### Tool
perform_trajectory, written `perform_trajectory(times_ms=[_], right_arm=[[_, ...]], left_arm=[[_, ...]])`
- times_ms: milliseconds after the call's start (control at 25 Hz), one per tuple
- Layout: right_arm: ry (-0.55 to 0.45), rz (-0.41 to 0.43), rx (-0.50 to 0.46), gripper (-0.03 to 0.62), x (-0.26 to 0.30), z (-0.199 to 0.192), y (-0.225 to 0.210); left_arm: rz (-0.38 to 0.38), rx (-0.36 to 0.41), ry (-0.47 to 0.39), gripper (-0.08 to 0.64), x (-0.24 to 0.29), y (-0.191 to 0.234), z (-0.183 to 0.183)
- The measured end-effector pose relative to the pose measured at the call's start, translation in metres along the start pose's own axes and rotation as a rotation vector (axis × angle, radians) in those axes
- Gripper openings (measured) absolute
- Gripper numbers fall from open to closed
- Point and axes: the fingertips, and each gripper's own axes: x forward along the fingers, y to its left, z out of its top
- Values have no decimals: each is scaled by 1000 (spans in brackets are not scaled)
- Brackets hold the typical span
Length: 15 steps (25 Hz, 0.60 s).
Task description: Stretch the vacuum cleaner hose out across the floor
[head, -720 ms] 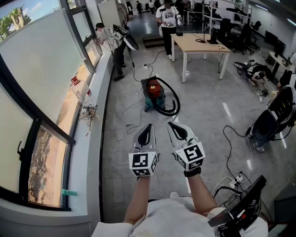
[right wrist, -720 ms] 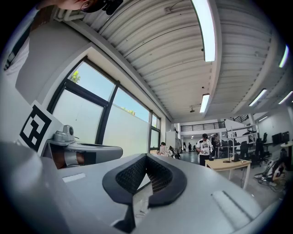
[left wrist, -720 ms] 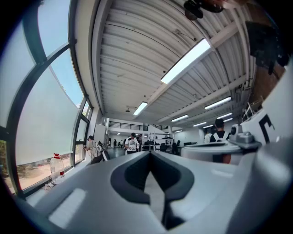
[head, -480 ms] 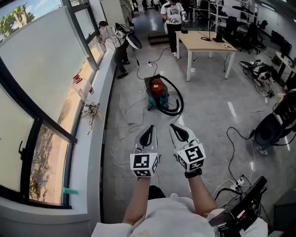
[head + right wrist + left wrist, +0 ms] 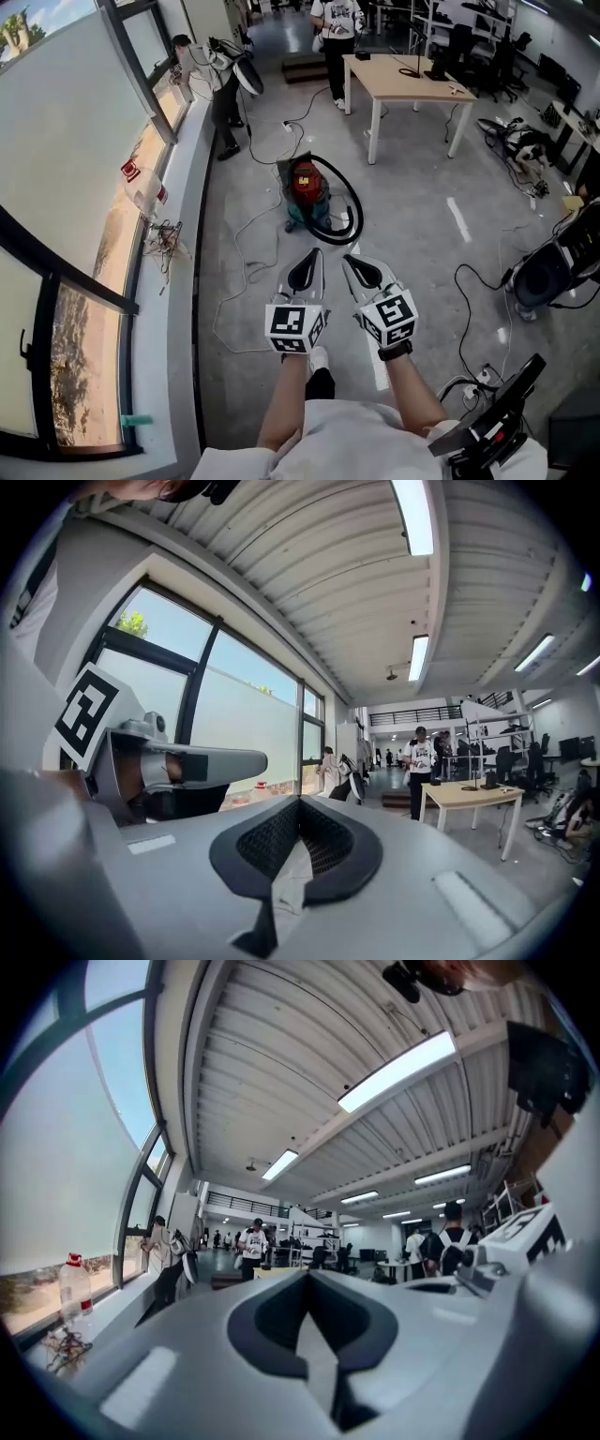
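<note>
Left gripper [image 5: 306, 257] and right gripper [image 5: 360, 262] point level, fingers together and empty, presumably because the looped black plastic hose [image 5: 356, 208] lies well beyond their tips.

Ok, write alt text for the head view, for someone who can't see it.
A person holds the left tool and right tool, both shut and empty, side by side above a grey floor. Ahead stands a red-topped vacuum, its black hose looped beside it. Windows line the left; a table stands farther back.
</note>
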Motion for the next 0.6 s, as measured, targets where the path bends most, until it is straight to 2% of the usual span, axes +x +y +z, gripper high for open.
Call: perform_trajectory(times_ms=[80,240,440,600], right_arm=[[-5,0,11,-2,37,13,-17],[-41,-42,-43,-2,106,44,-52],[-21,-67,-55,-2,158,40,-77],[16,-63,-53,-2,197,24,-113]], left_arm=[[5,37,-19,0,34,28,16],[35,70,-57,0,90,90,39],[32,-16,-9,0,144,141,12],[5,-44,2,0,192,154,0]])
